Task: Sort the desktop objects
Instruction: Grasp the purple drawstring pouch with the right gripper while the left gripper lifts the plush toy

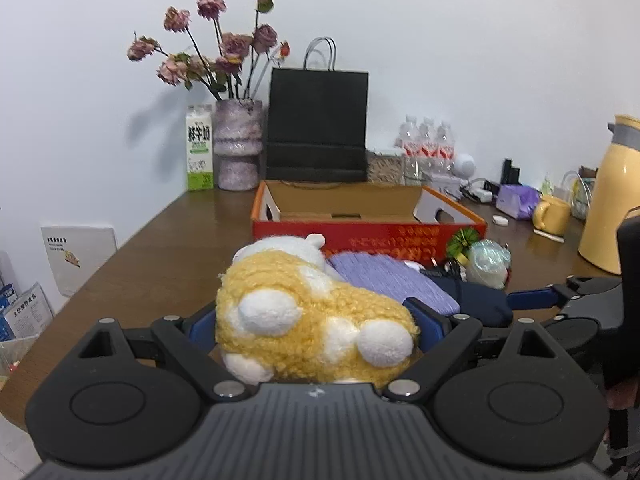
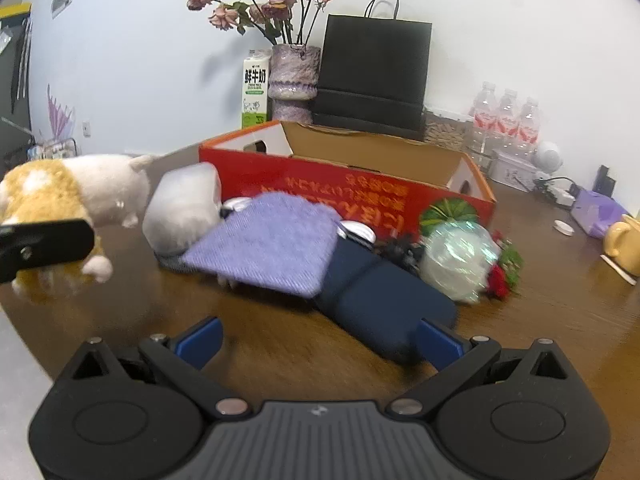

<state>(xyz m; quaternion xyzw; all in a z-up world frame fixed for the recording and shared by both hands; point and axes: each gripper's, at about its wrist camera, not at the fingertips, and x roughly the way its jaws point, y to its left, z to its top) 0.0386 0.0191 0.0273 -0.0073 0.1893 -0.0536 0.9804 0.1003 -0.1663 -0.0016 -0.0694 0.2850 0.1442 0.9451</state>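
**Plush toy in my left gripper, right gripper open over the pile**

Left wrist view: My left gripper [image 1: 316, 320] is closed on the plush toy [image 1: 312, 316], its blue pads pressing the fleece at both flanks with the jaws spread wide around it. The toy is curly yellow fleece with round white paws and white patches, a white head toward 12 o'clock. It looks lifted off the wooden table [image 1: 160, 248]. Past it at 12 o'clock is the red cardboard box [image 1: 368, 220], open-topped, brown inside. At 2 o'clock from the toy lie a lilac knitted cloth [image 1: 392, 280] and a navy pouch [image 1: 472, 300]. Black paper bag [image 1: 318, 124], milk carton [image 1: 199, 148] and flower vase [image 1: 238, 144] line the wall.

Right wrist view: My right gripper [image 2: 316, 344] stands open, nothing between the blue pads; the navy pouch [image 2: 384, 308] ends just ahead of the right pad. The picture is slightly blurred. The lilac knitted cloth [image 2: 268, 244] lies over the pouch at 12 o'clock. The plush toy [image 2: 52, 200] is at 10 o'clock, off the table surface, with a black finger of my left gripper [image 2: 44, 244] across it. The red cardboard box [image 2: 348, 184] sits behind the pile. A clear wrapped ball [image 2: 460, 260] lies at 2 o'clock.
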